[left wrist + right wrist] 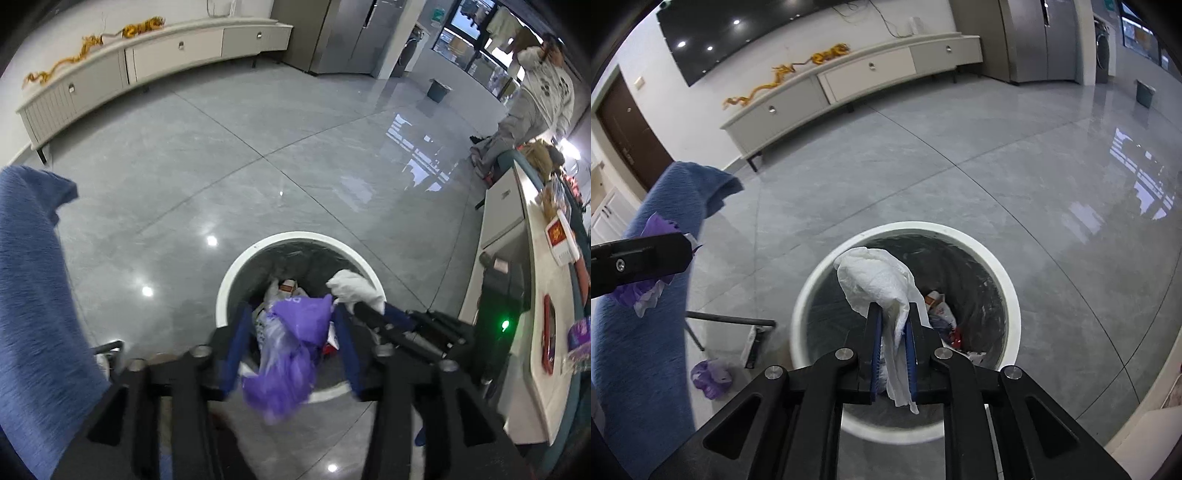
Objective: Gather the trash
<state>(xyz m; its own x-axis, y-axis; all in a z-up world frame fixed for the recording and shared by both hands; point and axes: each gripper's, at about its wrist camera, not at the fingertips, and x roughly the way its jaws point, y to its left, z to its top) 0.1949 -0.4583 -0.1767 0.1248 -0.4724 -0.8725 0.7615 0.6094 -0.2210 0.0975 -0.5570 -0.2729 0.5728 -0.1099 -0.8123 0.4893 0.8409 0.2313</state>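
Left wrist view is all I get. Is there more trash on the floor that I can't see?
Observer: Yes, a crumpled purple bag lies on the floor, left of the white bin.
Operator: What's the other grabber doing?
Observer: The right gripper is shut on a white tissue, over the bin's opening.
Operator: Anything on the wall?
Observer: A dark TV screen hangs above the long cabinet.
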